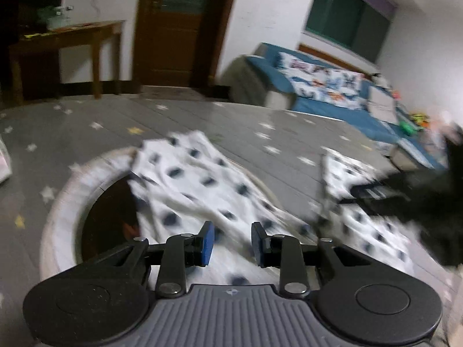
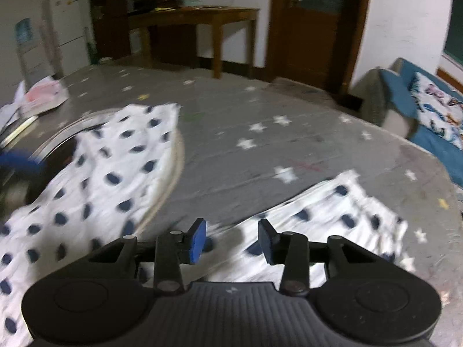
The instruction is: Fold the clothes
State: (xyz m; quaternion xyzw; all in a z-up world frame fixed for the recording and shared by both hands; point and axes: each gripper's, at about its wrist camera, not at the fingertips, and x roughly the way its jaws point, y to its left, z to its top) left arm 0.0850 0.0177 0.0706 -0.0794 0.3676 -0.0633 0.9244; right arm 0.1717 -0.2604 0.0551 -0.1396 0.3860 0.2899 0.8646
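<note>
The spotted garment [image 2: 95,179] is lying spread over the round basin [image 1: 72,190] and starred floor mat [image 2: 260,110]. Both the left gripper [image 1: 233,243] and right gripper [image 2: 233,240] are hovering above it, jaws parted and empty, presumably lining up for a fold.

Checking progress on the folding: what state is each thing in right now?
Spotted garment: unfolded, crumpled, one part draped over the basket.
Basket: upright, partly covered.
Left hand-held gripper: open, holding nothing.
Right hand-held gripper: open, holding nothing.
Door: shut.

Home living rm: blue sofa [image 1: 341,92], wood door [image 2: 315,26], side table [image 2: 202,20], fridge [image 2: 68,29], star-print floor mat [image 2: 260,133].
</note>
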